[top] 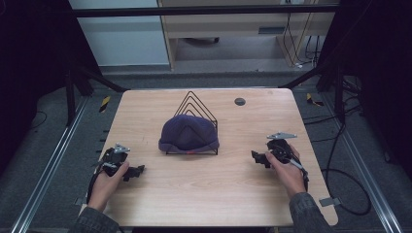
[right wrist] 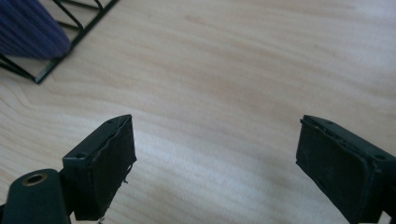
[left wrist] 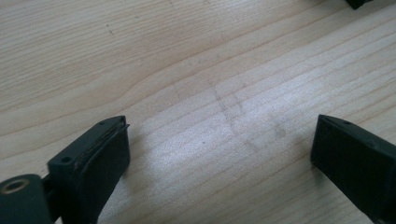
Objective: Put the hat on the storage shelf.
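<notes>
Purple beanie [top: 188, 134] frame centre, draped over wire rack [top: 197, 104]. Looks soft, light; pinch bottom brim. Left gripper [top: 137, 170], right gripper [top: 256, 157]: both wide open, empty.

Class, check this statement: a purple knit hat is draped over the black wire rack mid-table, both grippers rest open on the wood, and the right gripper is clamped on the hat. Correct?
One error. The right gripper holds nothing: the right gripper view shows its jaws wide apart over bare table, away from the hat on the rack. The rest stands.
</notes>
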{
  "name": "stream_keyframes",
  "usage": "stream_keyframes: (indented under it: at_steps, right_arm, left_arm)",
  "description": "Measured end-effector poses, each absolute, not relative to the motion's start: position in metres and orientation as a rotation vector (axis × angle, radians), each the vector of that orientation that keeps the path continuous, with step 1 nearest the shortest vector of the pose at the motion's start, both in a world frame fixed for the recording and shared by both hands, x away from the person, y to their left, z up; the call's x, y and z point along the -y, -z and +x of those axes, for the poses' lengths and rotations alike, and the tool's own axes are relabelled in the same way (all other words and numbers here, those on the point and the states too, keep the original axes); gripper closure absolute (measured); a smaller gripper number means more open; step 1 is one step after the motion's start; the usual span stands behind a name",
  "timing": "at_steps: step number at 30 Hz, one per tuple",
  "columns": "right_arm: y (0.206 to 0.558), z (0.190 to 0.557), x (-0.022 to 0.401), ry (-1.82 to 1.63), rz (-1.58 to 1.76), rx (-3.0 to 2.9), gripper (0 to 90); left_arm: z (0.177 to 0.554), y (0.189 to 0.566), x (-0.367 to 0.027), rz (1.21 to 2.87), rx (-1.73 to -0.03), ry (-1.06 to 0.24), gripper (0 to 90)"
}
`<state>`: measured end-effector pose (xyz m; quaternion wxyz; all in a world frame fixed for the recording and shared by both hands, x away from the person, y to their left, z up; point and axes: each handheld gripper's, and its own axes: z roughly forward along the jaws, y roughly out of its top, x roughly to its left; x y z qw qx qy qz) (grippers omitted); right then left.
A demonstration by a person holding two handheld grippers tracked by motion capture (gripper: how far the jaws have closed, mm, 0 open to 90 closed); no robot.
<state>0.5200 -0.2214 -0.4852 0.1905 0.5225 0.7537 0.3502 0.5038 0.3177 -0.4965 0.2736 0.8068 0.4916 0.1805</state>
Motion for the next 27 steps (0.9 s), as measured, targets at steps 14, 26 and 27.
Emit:
stream_keyframes:
  at_steps: [14, 26, 27]
  right_arm:
    - [0.507, 0.504, 0.222, -0.962, 1.475, -2.111, 8.0]
    - [0.512, 0.491, 0.212, -0.919, 1.394, -2.117, 5.3]
    - [0.512, 0.49, 0.212, -0.92, 1.392, -2.118, 5.3]
  left_arm:
    - [0.501, 0.5, -0.317, 2.156, -1.31, -0.489, 0.0]
    - [0.501, 0.5, -0.317, 2.162, -1.295, -0.485, 0.0]
    - [0.501, 0.5, -0.317, 2.167, -1.29, -0.483, 0.0]
